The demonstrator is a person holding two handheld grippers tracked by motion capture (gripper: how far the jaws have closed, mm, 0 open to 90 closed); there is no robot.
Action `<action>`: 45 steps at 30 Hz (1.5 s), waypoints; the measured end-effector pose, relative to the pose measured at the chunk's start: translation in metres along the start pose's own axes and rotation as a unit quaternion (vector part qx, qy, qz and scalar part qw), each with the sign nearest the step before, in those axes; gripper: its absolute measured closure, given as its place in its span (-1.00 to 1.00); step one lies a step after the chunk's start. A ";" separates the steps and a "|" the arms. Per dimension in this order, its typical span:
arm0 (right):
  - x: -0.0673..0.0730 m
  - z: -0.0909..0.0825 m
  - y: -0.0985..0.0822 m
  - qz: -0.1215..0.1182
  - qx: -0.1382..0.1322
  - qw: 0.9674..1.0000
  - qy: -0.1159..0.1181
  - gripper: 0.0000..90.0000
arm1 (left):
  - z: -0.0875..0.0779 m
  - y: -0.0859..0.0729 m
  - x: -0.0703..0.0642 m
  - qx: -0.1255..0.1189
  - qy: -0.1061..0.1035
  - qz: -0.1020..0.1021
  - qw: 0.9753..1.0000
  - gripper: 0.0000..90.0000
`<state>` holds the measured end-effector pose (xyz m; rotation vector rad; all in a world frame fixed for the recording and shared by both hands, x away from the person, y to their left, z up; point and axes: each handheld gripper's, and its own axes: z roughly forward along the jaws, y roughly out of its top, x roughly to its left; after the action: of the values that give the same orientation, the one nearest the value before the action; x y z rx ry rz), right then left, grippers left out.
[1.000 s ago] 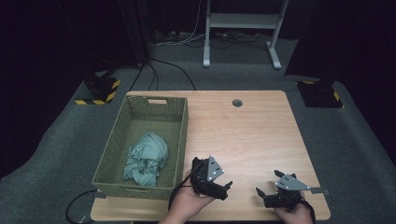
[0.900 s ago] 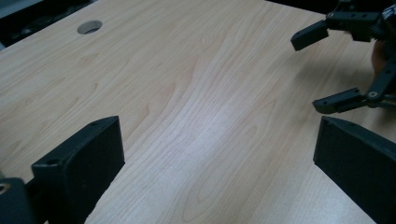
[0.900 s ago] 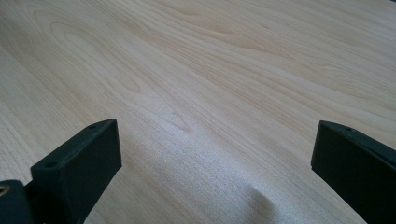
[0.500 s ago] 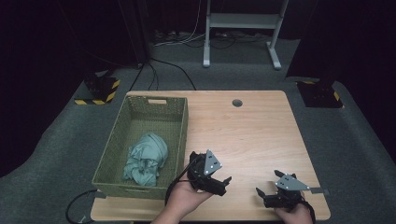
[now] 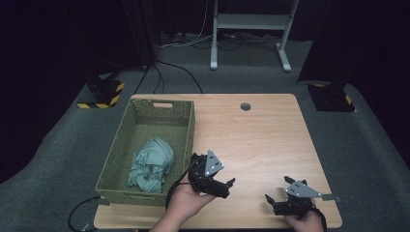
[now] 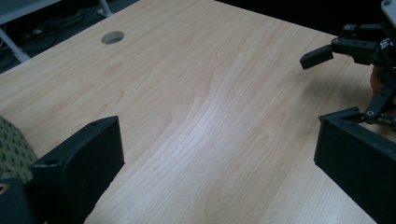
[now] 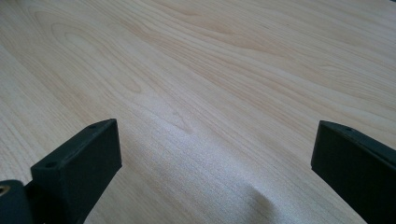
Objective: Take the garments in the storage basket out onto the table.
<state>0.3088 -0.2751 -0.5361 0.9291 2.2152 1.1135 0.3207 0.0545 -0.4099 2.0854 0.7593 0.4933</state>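
Looking down from the high view, the left tool point(image 5: 227, 186) is held just beside the basket point(image 5: 186, 145), in which a crumpled green cloth point(image 5: 151, 163) lies; the right tool point(image 5: 271, 200) is rested near the table's point(image 5: 261, 140) front edge, well apart from the cloth. From the left gripper view, its jaws are spread wide over bare wood, with the right tool point(image 6: 327, 70) seen beyond. From the right gripper view, its jaws are likewise spread, nothing gripped.

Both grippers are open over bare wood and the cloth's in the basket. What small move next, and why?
Probably swing the left gripper left over the basket rim toward the green cloth. It is open, empty and nearest; the right gripper sits farther off, near the table's front edge.
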 end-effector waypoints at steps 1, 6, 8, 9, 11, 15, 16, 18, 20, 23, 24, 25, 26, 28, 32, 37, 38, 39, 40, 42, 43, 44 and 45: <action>0.000 0.000 0.000 0.000 0.000 1.000 0.000 -0.97 | 0.000 0.000 0.000 0.000 0.000 0.000 1.000 -0.96; 0.000 0.000 0.000 0.002 -0.001 1.000 0.001 -0.97 | -0.008 0.002 0.008 -0.009 0.007 -0.007 1.000 -0.96; -0.001 0.000 0.000 0.003 0.001 1.000 0.001 -0.97 | -0.010 0.003 0.010 -0.010 0.010 -0.008 1.000 -0.96; -0.001 0.000 0.000 0.003 0.001 1.000 0.001 -0.97 | -0.012 0.003 0.012 -0.011 0.012 -0.008 1.000 -0.96; -0.001 0.000 0.000 0.002 0.000 1.000 0.001 -0.97 | -0.014 0.004 0.016 -0.011 0.016 -0.010 1.000 -0.96; -0.001 0.000 0.000 0.005 0.000 1.000 0.001 -0.97 | -0.020 0.003 0.024 -0.014 0.024 -0.014 1.000 -0.96; -0.001 0.000 0.000 0.005 0.000 1.000 0.001 -0.97 | -0.021 0.003 0.026 -0.015 0.026 -0.016 0.999 -0.96; -0.001 0.000 0.000 0.005 0.001 1.000 0.001 -0.97 | -0.023 0.003 0.029 -0.016 0.029 -0.018 0.999 -0.96; -0.001 0.000 0.000 0.003 -0.003 1.000 0.001 -0.97 | -0.026 0.004 0.033 -0.019 0.034 -0.020 0.999 -0.96; -0.002 0.000 0.000 0.006 -0.002 1.000 0.002 -0.97 | -0.029 0.003 0.039 -0.021 0.042 -0.024 0.999 -0.96; -0.002 0.000 0.000 0.006 -0.002 1.000 0.002 -0.97 | -0.030 0.003 0.041 -0.020 0.044 -0.025 0.998 -0.96; -0.002 0.000 0.000 0.006 -0.003 1.000 0.002 -0.97 | -0.031 0.002 0.043 -0.021 0.046 -0.027 0.998 -0.96; -0.002 -0.001 0.000 0.006 -0.003 1.000 0.002 -0.97 | -0.032 0.002 0.045 -0.020 0.048 -0.027 0.998 -0.96; -0.002 0.000 0.000 0.006 -0.004 1.000 0.001 -0.97 | -0.033 0.001 0.049 -0.019 0.052 -0.028 0.998 -0.96; -0.001 0.000 0.000 0.005 0.000 1.000 -0.002 -0.97 | -0.034 -0.001 0.054 -0.016 0.058 -0.031 0.998 -0.96; -0.001 0.000 0.000 0.006 -0.001 1.000 0.000 -0.97 | -0.036 -0.006 0.063 -0.010 0.070 -0.036 0.997 -0.96; -0.002 0.000 0.000 0.006 -0.003 1.000 -0.001 -0.97 | -0.036 -0.008 0.065 -0.009 0.074 -0.037 0.997 -0.96; -0.002 0.000 0.000 0.006 -0.003 1.000 -0.001 -0.97 | -0.037 -0.009 0.067 -0.008 0.076 -0.039 0.996 -0.96; -0.002 0.000 0.000 0.006 -0.003 1.000 0.000 -0.97 | -0.037 -0.010 0.069 -0.008 0.079 -0.041 0.996 -0.96; -0.002 0.000 0.000 0.006 -0.003 1.000 0.000 -0.97 | -0.038 -0.012 0.073 -0.005 0.085 -0.043 0.995 -0.96; -0.002 0.000 0.000 0.006 -0.003 1.000 0.000 -0.97 | -0.038 -0.013 0.075 -0.004 0.087 -0.045 0.995 -0.96; -0.002 0.000 0.000 0.006 -0.003 1.000 0.001 -0.97 | -0.038 -0.014 0.076 -0.004 0.090 -0.047 0.995 -0.96; -0.002 0.000 0.000 0.006 -0.003 1.000 0.001 -0.97 | -0.039 -0.016 0.078 -0.003 0.091 -0.049 0.995 -0.96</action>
<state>0.3096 -0.2766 -0.5359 0.9414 2.2091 1.1257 0.3504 0.1361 -0.3951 2.0058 0.9600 0.6361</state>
